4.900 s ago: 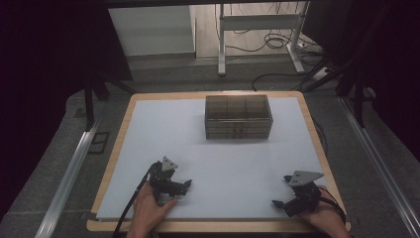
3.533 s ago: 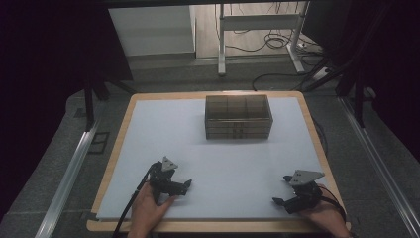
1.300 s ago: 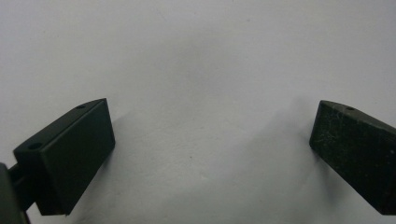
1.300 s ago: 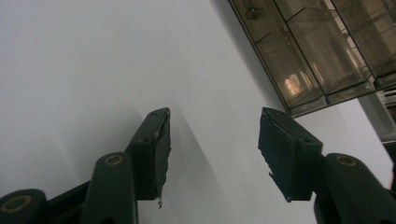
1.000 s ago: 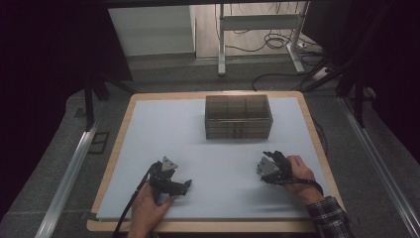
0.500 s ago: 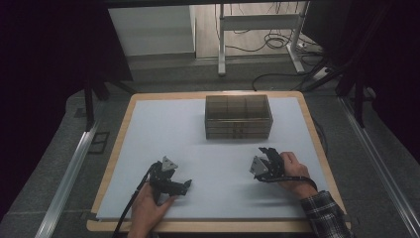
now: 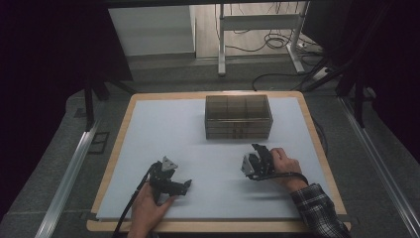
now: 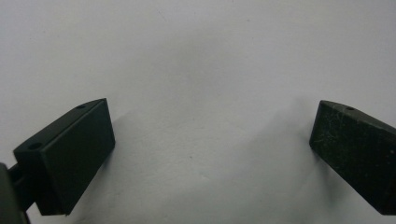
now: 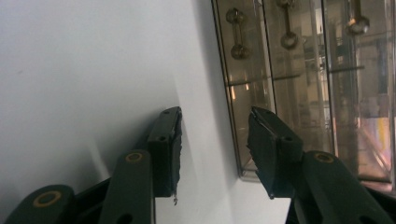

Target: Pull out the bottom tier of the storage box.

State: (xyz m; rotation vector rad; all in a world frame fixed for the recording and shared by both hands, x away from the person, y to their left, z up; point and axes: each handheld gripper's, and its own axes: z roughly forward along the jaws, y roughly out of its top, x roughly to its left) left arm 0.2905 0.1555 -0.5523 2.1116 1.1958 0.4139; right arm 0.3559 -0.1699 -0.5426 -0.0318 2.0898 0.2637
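Table (image 7: pixel 148 129) with pale grey-white top and light wooden edging, person at the near side, 1 black two-jaw gripper in each hand. Smoky transparent plastic drawer box (image 7: pixel 238 117) sits toward the far middle of the table, its top split into 3 compartments, front face turned to the person. In the right gripper view the box (image 9: pixel 299 70) shows clear drawer fronts with small dumbbell-shaped metal handles (image 9: pixel 237 32), seen rolled sideways. Right gripper (image 7: pixel 253 159), held by the right hand (image 7: pixel 283 163) with a plaid sleeve (image 7: pixel 317 210) behind it, sits just in front of the box's right half, near it but apart. Its jaws have just been closing and now stand partly open, nothing between them; in the right gripper view (image 9: pixel 212 140) the gap frames bare tabletop and the box's lower edge, pads touching neither. Left gripper (image 7: pixel 171 182) rests low at the near left of the table in the left hand (image 7: pixel 148 210), well apart from the box, its cable (image 7: pixel 130 206) trailing off toward the near edge. Its jaws stand wide open in the left gripper view (image 8: pixel 210 140), empty, bare tabletop between them.
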